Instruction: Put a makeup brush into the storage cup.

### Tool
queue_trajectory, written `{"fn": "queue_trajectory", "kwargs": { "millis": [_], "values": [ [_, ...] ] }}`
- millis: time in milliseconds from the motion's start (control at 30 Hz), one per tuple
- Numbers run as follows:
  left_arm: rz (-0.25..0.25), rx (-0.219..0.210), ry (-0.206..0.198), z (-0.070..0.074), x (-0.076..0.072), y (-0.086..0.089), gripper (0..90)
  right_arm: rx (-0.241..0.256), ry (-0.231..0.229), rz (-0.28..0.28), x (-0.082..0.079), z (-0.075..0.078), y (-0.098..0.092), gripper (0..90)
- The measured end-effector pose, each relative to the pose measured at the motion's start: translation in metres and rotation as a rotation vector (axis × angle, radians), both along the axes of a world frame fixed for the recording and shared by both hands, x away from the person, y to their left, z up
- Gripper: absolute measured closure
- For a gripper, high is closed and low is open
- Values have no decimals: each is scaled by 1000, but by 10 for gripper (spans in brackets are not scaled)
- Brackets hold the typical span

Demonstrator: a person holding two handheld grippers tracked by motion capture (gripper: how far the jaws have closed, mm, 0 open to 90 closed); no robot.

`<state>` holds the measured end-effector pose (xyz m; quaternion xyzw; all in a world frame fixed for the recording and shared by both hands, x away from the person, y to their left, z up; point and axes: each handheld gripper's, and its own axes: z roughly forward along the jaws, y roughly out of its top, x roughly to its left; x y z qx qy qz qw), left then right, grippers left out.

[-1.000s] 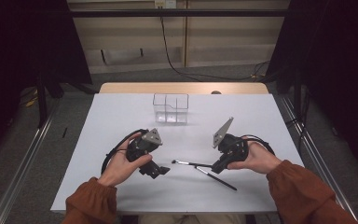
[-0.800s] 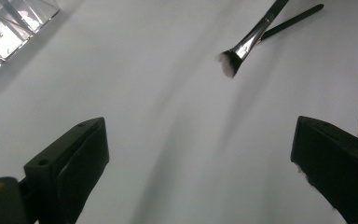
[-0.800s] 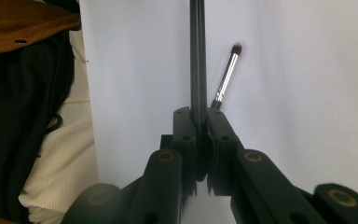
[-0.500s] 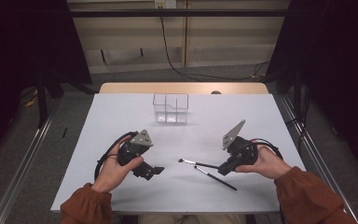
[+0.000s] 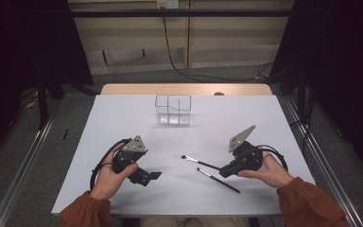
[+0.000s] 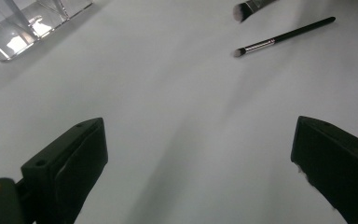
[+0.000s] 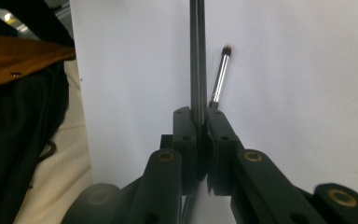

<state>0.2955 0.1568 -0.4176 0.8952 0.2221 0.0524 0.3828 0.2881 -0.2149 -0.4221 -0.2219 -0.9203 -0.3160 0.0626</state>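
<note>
While right gripper (image 5: 225, 169) pinches brush (image 5: 199, 162) by handle, jaws pressed together on it, brush head points toward table centre, near front edge. Second brush (image 5: 218, 180) lies flat on table (image 5: 123, 118) just beside it, untouched. Left gripper (image 5: 152, 176) hovers over bare table, jaws spread wide, holding nothing. Clear organiser (image 5: 173, 109) stands well apart toward far edge, compartments look empty. Judgement: early stage, one brush gripped, none yet in organiser, both left to place. No brands, labels or writing readable.
</note>
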Motion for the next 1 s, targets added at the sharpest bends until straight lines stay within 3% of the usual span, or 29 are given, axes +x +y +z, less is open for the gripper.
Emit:
{"fn": "queue_trajectory", "kwargs": {
  "millis": [167, 533, 800, 1000],
  "values": [
    [9, -18, 22, -5, 0, 5, 38, 57, -27, -32, -1, -1, 0, 841],
    [47, -13, 17, -9, 1, 8, 37, 207, -80, -74, -9, -9, -1, 840],
    [41, -16, 29, -11, 0, 8, 37, 293, -122, -93, -11, -13, -1, 840],
    [34, -13, 14, -10, -2, 6, 38, 342, -150, -117, -12, -18, -1, 840]
  ]
}}
